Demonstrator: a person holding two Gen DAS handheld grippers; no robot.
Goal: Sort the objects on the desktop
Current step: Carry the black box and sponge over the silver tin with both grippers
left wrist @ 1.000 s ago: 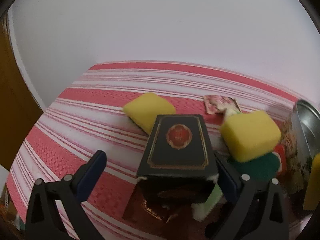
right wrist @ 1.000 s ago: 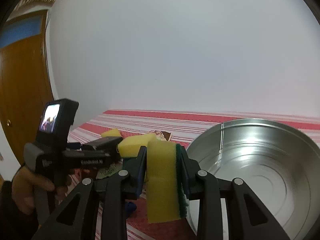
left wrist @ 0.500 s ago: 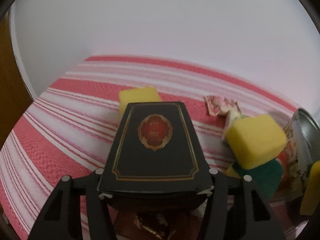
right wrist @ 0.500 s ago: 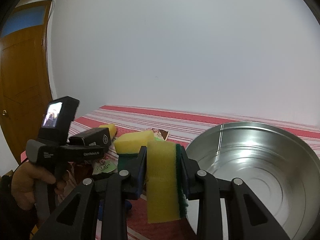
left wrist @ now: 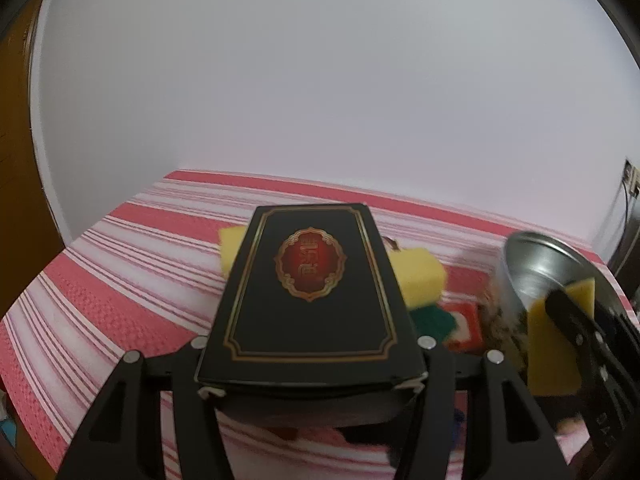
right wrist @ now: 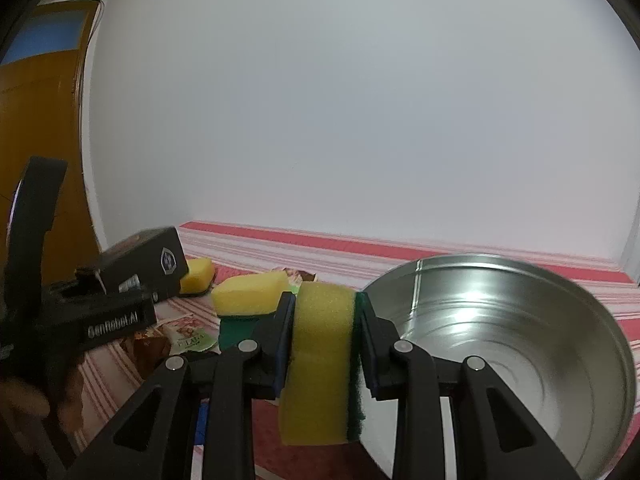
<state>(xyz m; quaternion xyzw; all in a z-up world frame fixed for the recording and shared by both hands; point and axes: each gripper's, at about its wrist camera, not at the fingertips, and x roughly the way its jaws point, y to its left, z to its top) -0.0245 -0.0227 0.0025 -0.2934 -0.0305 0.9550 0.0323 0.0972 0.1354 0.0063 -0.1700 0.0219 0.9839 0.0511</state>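
Note:
My left gripper (left wrist: 310, 352) is shut on a black box (left wrist: 308, 292) with a red and gold emblem and holds it lifted above the striped cloth. The box (right wrist: 146, 262) and the left gripper also show in the right wrist view. My right gripper (right wrist: 324, 340) is shut on a yellow sponge with a green scouring side (right wrist: 320, 364), held on edge at the rim of a silver metal bowl (right wrist: 520, 344). In the left wrist view that sponge (left wrist: 560, 336) shows at the right beside the bowl (left wrist: 536, 264).
Two more yellow sponges (right wrist: 250, 294) (right wrist: 196, 270) lie on the red and white striped cloth (left wrist: 120, 272), one on a green pad. Snack packets (right wrist: 188, 336) and a red packet (left wrist: 464, 324) lie near them. A wooden door (right wrist: 36, 140) is at the left.
My left gripper closed on the black box and raised it off the cloth. My right gripper kept its hold on the sponge and stayed by the bowl.

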